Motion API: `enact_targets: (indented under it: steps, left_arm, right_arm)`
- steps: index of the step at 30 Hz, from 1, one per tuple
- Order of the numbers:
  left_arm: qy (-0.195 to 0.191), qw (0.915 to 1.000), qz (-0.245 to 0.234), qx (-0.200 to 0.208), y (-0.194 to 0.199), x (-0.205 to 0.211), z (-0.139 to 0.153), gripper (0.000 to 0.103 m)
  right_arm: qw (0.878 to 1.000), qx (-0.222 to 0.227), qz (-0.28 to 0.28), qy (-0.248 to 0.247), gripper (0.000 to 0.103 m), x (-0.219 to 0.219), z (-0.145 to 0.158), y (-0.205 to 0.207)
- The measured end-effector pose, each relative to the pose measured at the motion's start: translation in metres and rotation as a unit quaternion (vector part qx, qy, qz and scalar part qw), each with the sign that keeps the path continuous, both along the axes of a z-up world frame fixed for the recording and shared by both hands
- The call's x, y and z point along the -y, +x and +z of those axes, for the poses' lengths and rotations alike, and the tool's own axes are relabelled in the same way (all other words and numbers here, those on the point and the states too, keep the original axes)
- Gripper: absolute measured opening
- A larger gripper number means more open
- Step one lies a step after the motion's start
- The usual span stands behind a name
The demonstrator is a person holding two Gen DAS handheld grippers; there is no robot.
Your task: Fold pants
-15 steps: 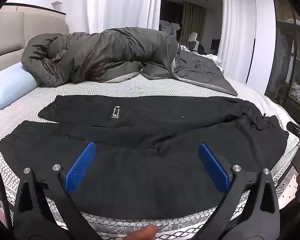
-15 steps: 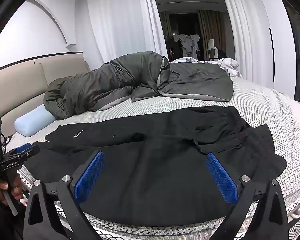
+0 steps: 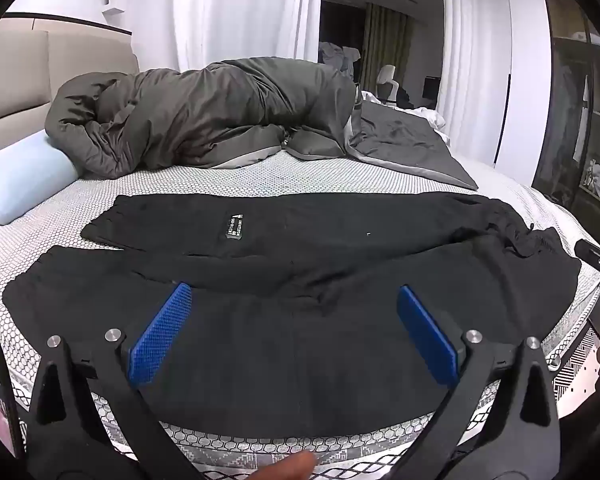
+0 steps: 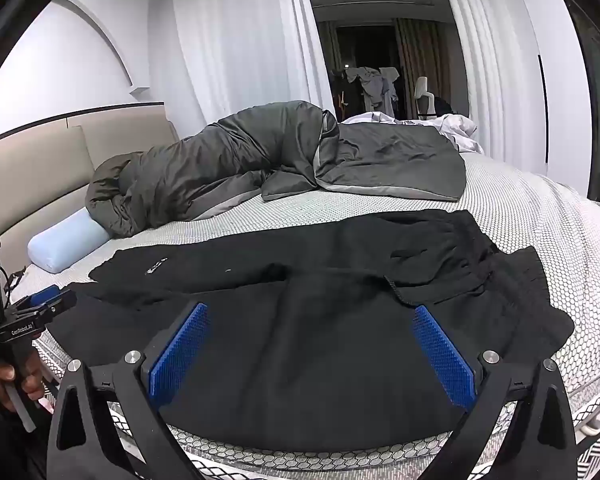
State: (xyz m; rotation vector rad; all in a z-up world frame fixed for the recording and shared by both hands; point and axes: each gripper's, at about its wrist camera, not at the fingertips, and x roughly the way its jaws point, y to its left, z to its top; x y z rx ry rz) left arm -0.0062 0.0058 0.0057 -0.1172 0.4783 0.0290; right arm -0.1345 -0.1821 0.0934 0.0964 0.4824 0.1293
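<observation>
Right now both grippers hang over the near edge of the bed [image 3: 260,172], jaws spread wide, gripping nothing: left gripper [image 3: 294,332], right gripper [image 4: 310,350]. Black pants [image 3: 300,280] lie flat across the mattress below them. Left view shows a small white-print label [image 3: 235,227], unreadable. Only the right view shows "GenRobot.AI" on the left tool. Grey duvet [image 4: 260,160] and blue pillow [image 4: 66,242] behind.
</observation>
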Motion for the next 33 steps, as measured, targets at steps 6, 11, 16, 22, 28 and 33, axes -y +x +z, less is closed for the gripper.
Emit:
enact_targets:
  steps: [6,11,16,22,28,33]
  left_arm:
    - [0.004,1.0,-0.001,0.0,0.0024,-0.007,-0.0017,0.102]
    - [0.012,0.9999,0.001,0.0,0.0018,-0.0001,0.0041,0.102]
    - [0.014,0.9999,0.002,0.0,0.0013,0.0008,0.0043,0.102]
    - [0.015,0.9999,0.002,0.0,0.0014,0.0013,0.0045,0.102]
    - [0.016,0.9999,0.002,0.001,0.0011,0.0016,0.0043,0.102]
    - [0.017,0.9999,0.002,0.001,0.001,0.002,0.0043,0.102]
  right_arm:
    - [1.0,-0.002,-0.001,0.001,0.103,0.0006,-0.0019,0.0022]
    - [1.0,-0.002,-0.002,0.001,0.103,0.0021,-0.0022,0.0006]
    - [1.0,-0.004,-0.003,0.0,0.103,0.0018,-0.0022,0.0014]
    - [1.0,-0.004,-0.003,0.0,0.103,0.003,-0.0037,0.0023]
    - [1.0,-0.004,-0.004,0.0,0.103,0.0033,-0.0034,0.002]
    - [1.0,-0.005,-0.003,-0.001,0.103,0.0025,-0.0049,0.0034]
